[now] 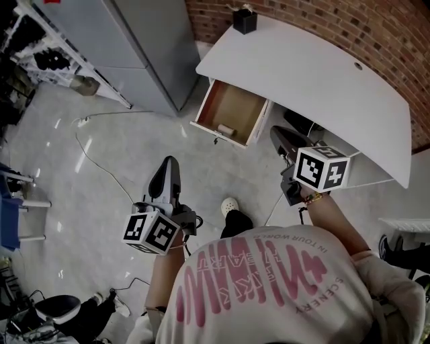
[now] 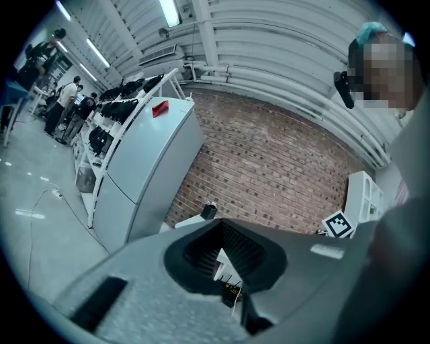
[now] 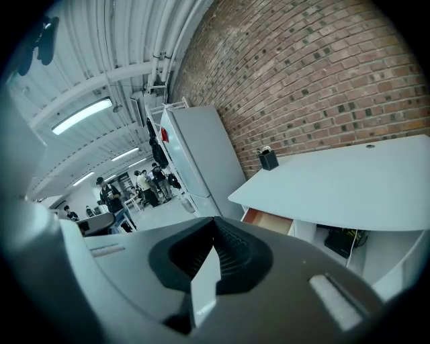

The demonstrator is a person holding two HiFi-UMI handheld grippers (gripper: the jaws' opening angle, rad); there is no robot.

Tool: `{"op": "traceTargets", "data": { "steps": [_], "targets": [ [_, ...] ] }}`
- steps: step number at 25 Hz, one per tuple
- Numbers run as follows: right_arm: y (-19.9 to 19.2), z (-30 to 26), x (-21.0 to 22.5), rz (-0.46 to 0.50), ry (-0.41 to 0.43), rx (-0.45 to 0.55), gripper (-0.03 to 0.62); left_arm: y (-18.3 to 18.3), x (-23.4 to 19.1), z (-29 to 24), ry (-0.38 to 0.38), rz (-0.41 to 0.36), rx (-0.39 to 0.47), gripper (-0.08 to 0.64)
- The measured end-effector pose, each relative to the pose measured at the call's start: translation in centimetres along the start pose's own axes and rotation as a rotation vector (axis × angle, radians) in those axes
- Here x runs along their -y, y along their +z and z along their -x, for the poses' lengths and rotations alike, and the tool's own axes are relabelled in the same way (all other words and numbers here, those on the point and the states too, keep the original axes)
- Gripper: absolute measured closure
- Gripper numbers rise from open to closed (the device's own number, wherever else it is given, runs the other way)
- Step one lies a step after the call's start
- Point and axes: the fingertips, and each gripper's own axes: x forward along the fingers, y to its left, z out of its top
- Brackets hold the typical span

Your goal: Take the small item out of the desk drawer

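Observation:
The white desk [image 1: 316, 80] has its wooden drawer [image 1: 236, 101] pulled open. A small pale cylindrical item [image 1: 226, 130] lies near the drawer's front edge. My left gripper [image 1: 169, 162] hovers over the floor, short of the drawer and to its left, jaws together and holding nothing. My right gripper [image 1: 277, 133] is just right of the drawer's front corner, shut and empty. The right gripper view looks past its closed jaws [image 3: 213, 225] to the desk [image 3: 349, 181] and open drawer [image 3: 272, 220]. The left gripper [image 2: 224, 228] points level at the brick wall, with the desk edge [image 2: 191, 220] beyond.
A black holder [image 1: 244, 20] stands on the desk's far corner. A tall grey cabinet [image 1: 141, 47] sits left of the desk, with shelving [image 1: 60, 54] beyond. A cable [image 1: 94, 154] trails over the floor. My shoe [image 1: 230, 205] is below the drawer. Dark gear [image 1: 295, 122] sits under the desk.

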Motion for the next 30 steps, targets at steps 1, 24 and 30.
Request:
{"op": "traceTargets", "data": {
  "steps": [1,24,30],
  "targets": [
    [0.3,-0.7,0.1,-0.003,-0.003,0.001,0.580,0.3,-0.5,-0.6,-0.001,-0.002,-0.005,0.555],
    [4.9,-12.2,1.0,-0.016,-0.029,0.020,0.580,4.5,-9.3,-9.3,-0.021,-0.026,-0.030,0.555],
    [5.0,-13.1,1.0,-0.008,-0.034,0.010,0.580,4.2,-9.7,-10.3,-0.034,-0.019,-0.032,0.555]
  ]
}}
